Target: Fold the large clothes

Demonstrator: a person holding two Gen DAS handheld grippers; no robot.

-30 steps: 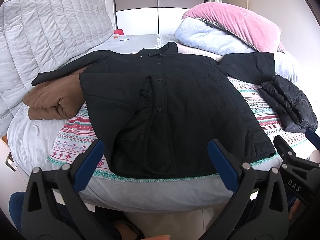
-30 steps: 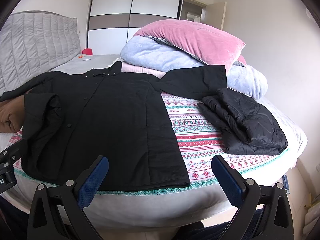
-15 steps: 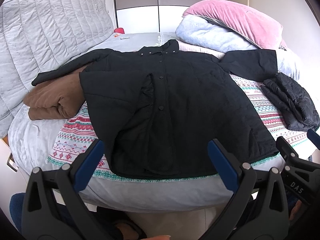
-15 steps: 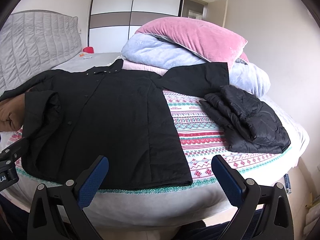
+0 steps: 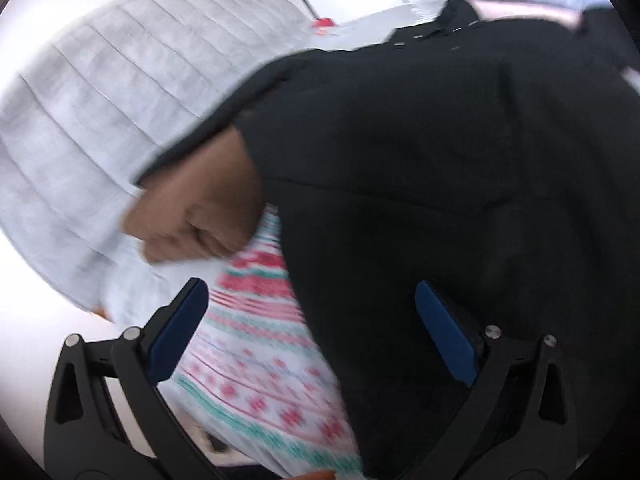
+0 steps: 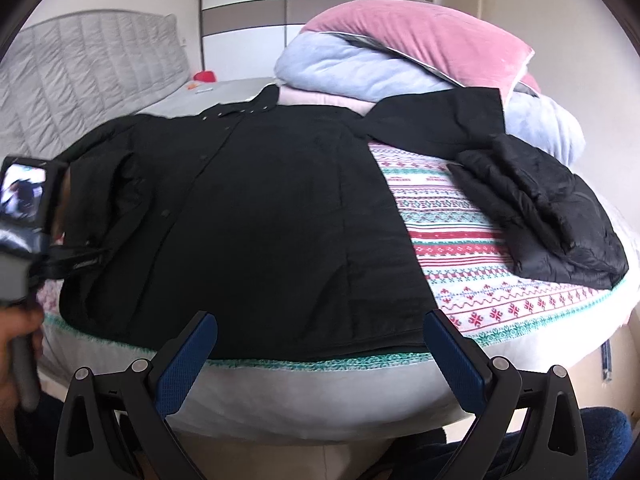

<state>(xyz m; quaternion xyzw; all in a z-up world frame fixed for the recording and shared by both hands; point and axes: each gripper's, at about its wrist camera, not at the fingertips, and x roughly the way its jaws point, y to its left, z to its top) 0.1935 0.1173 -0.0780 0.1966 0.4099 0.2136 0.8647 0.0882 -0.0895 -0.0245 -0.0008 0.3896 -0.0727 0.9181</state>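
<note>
Blue-padded fingers point(image 5: 180, 332) of the left gripper point(image 5: 316, 332) stand wide apart with nothing between them, tilted and low over the left edge of the black coat point(image 5: 440, 180), likely lining up for a pinch on that side; this view is motion-blurred so exact contact can't be told. Right gripper point(image 6: 320, 356) also spread wide and empty, hanging just off the near edge of the bed point(image 6: 320, 392) facing the coat hem. Coat lies flat, front up, buttoned placket running up the middle, collar at the far end, spread over a patterned blanket point(image 6: 480, 280), a layout that suits folding the sides inward. Its left sleeve drapes over a folded brown garment point(image 5: 192, 208), its right sleeve runs out toward the pile of pink and pale blue bedding point(image 6: 400, 60). Folded black puffer jacket point(image 6: 552, 216) sits apart on the right, probably already done. Left gripper's camera body and the holding hand point(image 6: 16, 356) show at the right view's left edge. Grey quilted headboard point(image 6: 80, 72) beyond
</note>
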